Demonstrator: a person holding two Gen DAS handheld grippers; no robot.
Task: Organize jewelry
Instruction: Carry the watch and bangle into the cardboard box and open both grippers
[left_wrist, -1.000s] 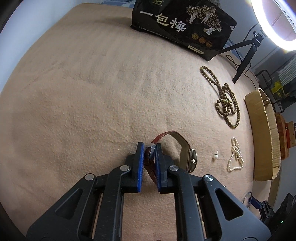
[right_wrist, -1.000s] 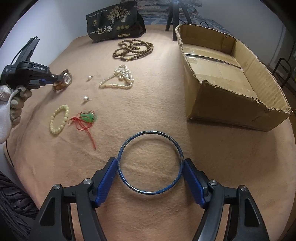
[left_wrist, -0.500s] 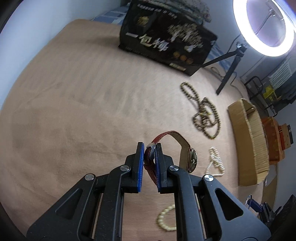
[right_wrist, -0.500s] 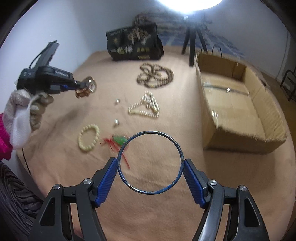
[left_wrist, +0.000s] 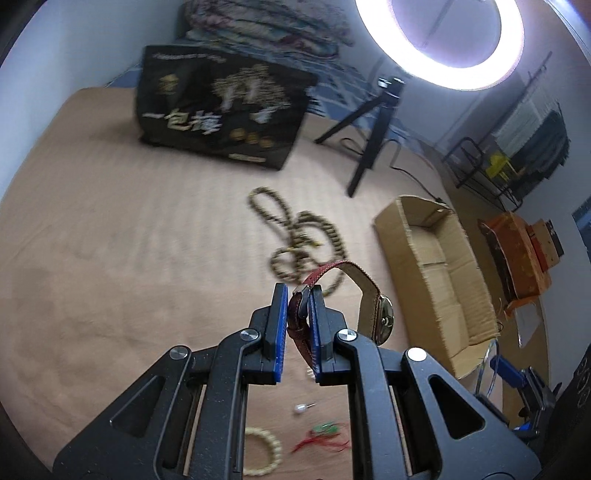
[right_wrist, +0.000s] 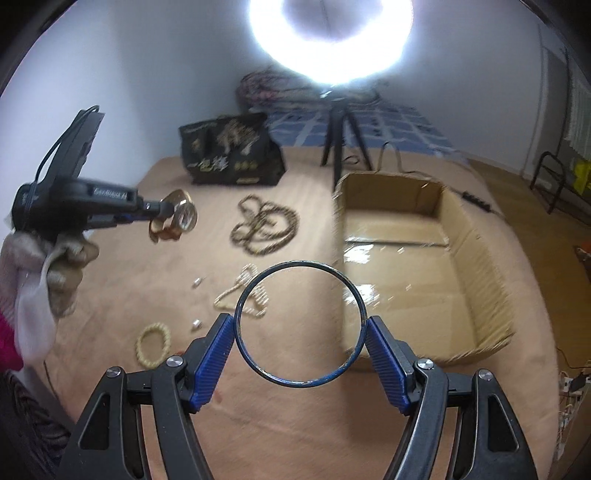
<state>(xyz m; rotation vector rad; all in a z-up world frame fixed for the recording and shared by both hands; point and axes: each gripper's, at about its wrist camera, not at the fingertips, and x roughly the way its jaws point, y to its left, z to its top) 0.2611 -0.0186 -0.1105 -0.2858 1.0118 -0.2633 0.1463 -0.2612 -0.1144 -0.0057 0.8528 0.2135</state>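
Observation:
My left gripper (left_wrist: 298, 295) is shut on the red-brown strap of a wristwatch (left_wrist: 380, 317) and holds it in the air above the tan cloth. The watch (right_wrist: 181, 219) also shows in the right wrist view, at the tip of the left gripper (right_wrist: 162, 210). My right gripper (right_wrist: 300, 328) is shut on a thin dark blue bangle (right_wrist: 300, 382), held raised by its two sides. An open cardboard box (right_wrist: 406, 266) stands to the right; it also shows in the left wrist view (left_wrist: 436, 273).
On the cloth lie a brown bead necklace (right_wrist: 264, 229), a pearl necklace (right_wrist: 243, 295), a cream bead bracelet (right_wrist: 153, 341), small pearl earrings (right_wrist: 196, 283) and a green pendant on red cord (left_wrist: 325, 432). A black bag (right_wrist: 231, 153) and a ring-light tripod (right_wrist: 341, 140) stand behind.
Both grippers have risen well above the cloth with the watch and the bangle. The views have tilted up toward the ring light, and the box now lies closer ahead.

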